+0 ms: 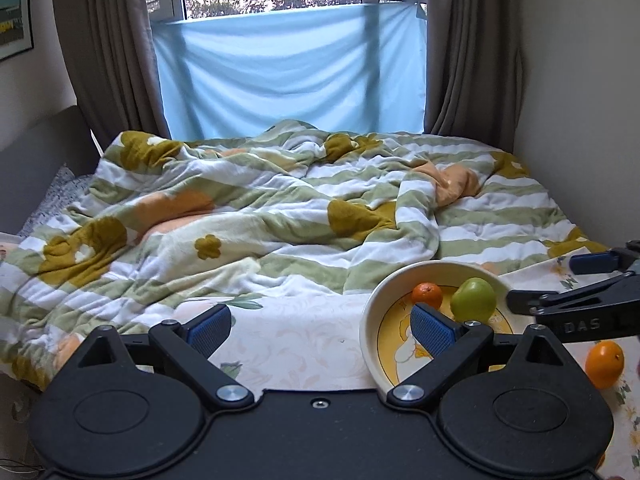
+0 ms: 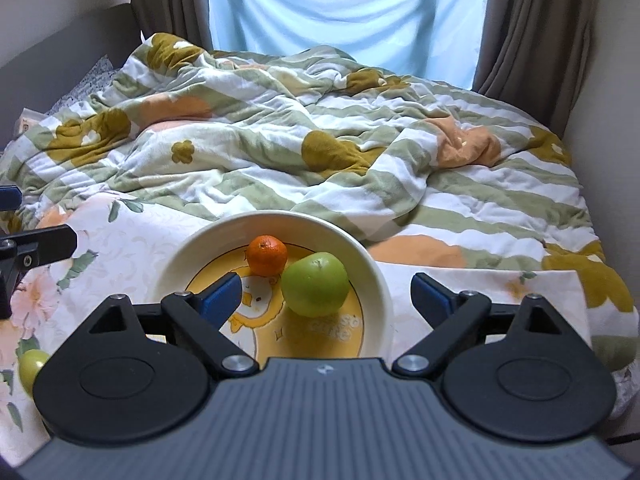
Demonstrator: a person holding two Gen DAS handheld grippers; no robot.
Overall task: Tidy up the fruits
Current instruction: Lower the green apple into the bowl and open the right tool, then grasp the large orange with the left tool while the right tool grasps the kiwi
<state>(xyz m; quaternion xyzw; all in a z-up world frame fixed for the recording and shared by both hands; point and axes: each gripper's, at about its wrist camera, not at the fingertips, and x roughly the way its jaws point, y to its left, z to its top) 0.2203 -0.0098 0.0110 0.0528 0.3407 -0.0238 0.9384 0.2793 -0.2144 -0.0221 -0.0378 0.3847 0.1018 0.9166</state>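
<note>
- Cream bowl (image 2: 376, 276) sits on the floral sheet (image 1: 304, 336) near the bed's front edge, on soft bedding, so a push on its rim could tip it or slide it toward that edge.
- Inside it lie a small orange (image 2: 267, 255) and a green apple (image 2: 315, 284), touching; a bump could roll either out.
- Another orange (image 1: 604, 364) rests on the sheet just right of the bowl, near the front edge, and could roll off if the sheet is pressed down beside it.
- A second green fruit (image 2: 31, 366) lies left of the bowl, mostly hidden behind the right gripper's body.
- Left gripper (image 1: 320, 326) has its jaws wide apart and holds nothing; its right finger overlaps the bowl's rim in the left wrist view.
- Right gripper (image 2: 326, 296) is likewise spread wide and empty, straddling the bowl's near side; closing there would likely catch the rim, not a fruit.
</note>
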